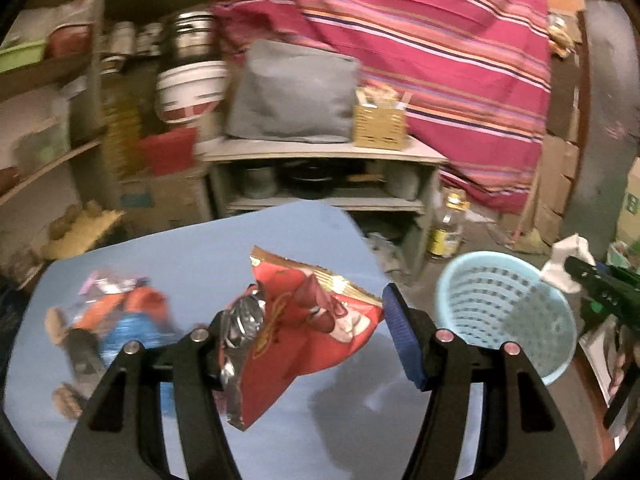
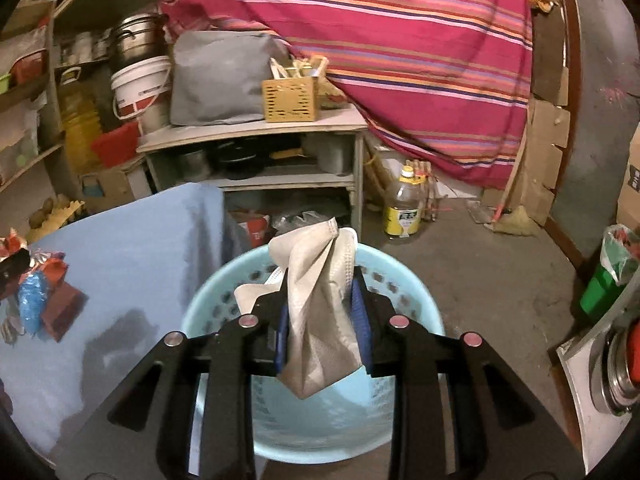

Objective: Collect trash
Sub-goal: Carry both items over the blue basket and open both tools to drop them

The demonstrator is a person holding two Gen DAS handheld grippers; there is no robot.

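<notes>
The right hand-held gripper (image 2: 320, 320) pinched a crumpled white mask (image 2: 320, 312) above the light blue basket (image 2: 404, 280). The left hand-held gripper (image 1: 308, 332) was spread wide, a red snack wrapper (image 1: 304, 328) hanging against its left finger over the blue surface (image 1: 200, 248), where more wrappers (image 1: 116, 312) lay.

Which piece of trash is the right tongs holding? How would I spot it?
Find the pale blue basket with holes in its wall, standing on the floor beside the blue table. Right above it, the right tongs pinch a crumpled white face mask. The other trash is colourful wrappers; this is plain, soft and whitish-grey.
</notes>
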